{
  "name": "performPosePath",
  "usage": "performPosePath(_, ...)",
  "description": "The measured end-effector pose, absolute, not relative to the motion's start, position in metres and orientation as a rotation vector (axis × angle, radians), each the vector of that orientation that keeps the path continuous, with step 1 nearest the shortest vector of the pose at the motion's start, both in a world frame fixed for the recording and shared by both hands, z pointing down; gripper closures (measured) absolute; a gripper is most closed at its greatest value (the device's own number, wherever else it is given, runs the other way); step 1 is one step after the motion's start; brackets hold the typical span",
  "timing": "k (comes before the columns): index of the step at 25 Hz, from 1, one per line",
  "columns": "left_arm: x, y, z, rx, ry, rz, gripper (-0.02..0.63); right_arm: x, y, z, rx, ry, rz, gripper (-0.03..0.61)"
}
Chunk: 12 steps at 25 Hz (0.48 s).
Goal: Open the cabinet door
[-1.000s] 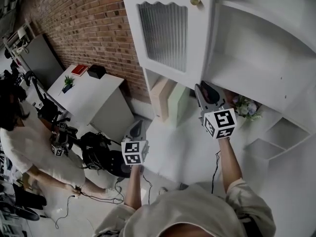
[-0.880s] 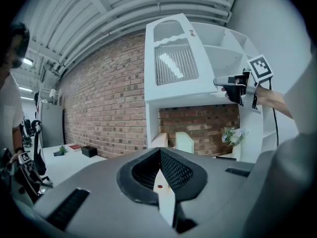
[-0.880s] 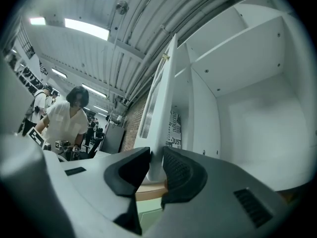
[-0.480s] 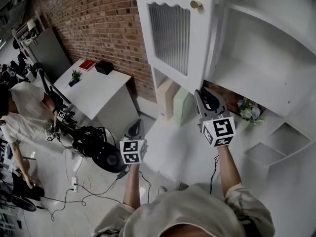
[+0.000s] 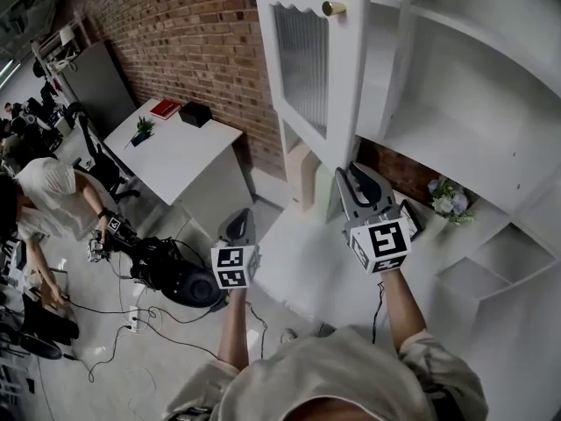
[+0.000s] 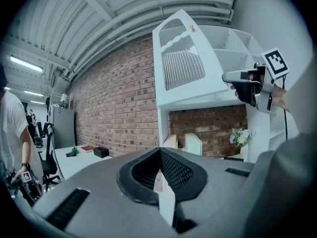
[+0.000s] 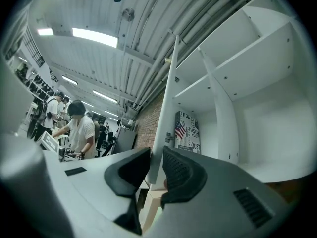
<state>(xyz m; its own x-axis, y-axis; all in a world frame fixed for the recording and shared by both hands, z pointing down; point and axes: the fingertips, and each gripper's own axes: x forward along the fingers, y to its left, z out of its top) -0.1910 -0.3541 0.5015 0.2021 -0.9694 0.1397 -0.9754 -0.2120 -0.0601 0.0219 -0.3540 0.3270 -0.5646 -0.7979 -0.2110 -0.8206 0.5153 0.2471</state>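
Right gripper [image 5: 351, 175] clamps cabinet door [image 5: 307, 68] bottom edge, at door's 6 o'clock, to swing it | left gripper [image 5: 239, 222] closed, empty, spare

Cabinet door [image 5: 349, 68]: white; pane [image 5: 302, 64] with fine vertical ribbing; knob [image 5: 333, 8] brass-coloured.
Wall [image 5: 175, 42] left of door: red-brown brick, pale mortar lines.
Left gripper [image 5: 241, 217] and right gripper [image 5: 355, 174], below door: grey bodies, black-lined jaws, white cubes with black square markers.
Table [image 5: 175, 156], lower left of door: white; book [image 5: 166, 108] red, box [image 5: 195, 113] black.
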Motion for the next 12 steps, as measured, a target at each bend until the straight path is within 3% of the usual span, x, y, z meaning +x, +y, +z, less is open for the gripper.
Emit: performPosePath(12, -0.210, -0.343, 0.503, 2.348, -2.012, 0.226, 0.588, -0.024, -0.334, 0.328, -1.256, 2.739, 0.548, 0.479)
